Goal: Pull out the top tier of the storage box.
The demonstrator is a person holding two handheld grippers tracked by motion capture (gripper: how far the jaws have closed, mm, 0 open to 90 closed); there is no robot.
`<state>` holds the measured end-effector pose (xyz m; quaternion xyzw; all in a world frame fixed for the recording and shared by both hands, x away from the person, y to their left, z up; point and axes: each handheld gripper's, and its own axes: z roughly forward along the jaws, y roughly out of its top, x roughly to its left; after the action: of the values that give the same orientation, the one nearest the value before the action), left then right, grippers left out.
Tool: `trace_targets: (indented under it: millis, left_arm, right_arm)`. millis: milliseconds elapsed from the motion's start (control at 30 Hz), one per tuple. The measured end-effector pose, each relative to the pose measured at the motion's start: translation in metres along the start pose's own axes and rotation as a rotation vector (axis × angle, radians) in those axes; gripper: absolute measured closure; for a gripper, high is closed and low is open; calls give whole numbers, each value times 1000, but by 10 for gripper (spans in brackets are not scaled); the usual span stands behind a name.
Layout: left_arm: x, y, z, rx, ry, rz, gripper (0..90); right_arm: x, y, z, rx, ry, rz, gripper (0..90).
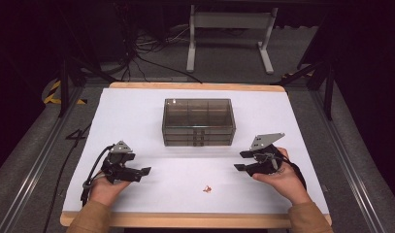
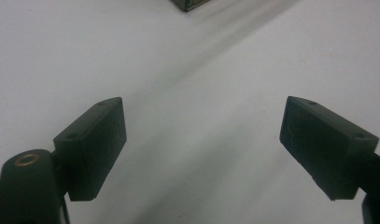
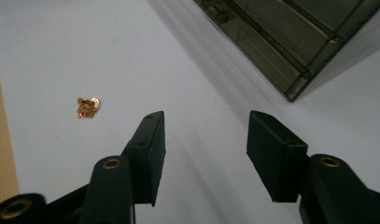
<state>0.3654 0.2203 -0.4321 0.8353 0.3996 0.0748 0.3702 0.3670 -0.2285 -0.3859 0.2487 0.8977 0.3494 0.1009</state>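
Note:
A smoky transparent drawer box (image 1: 198, 122) stands at the middle of the white table (image 1: 137, 111); its corner (image 3: 290, 42) appears at the top right of the right gripper view. A small crumpled gold-coloured piece (image 1: 207, 189) lies near the front edge, and it also lies (image 3: 87, 107) left of the right jaws. My left gripper (image 1: 144, 172) rests open at the front left, nothing between its pads (image 2: 94, 144). My right gripper (image 1: 240, 160) is open at the front right, jaws apart and empty, pointing left toward the table's middle.
A corner of the box (image 2: 190, 4) peeks in at the top of the left gripper view. The wooden table edge (image 3: 1, 154) runs along the left of the right gripper view. Cables and a white stand leg (image 1: 191, 43) lie on the floor beyond the table.

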Motion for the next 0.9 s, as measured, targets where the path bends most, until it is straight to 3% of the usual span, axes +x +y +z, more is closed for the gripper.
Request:
trace_targets:
  millis: [600,900]
  left_arm:
    - [0,2,1,-11,-21,13,143]
    - [0,1,0,-13,-22,14,142]
  right_arm:
    - [17,21,28,-27,81,-69,477]
    - [14,26,37,-68,139,-81,530]
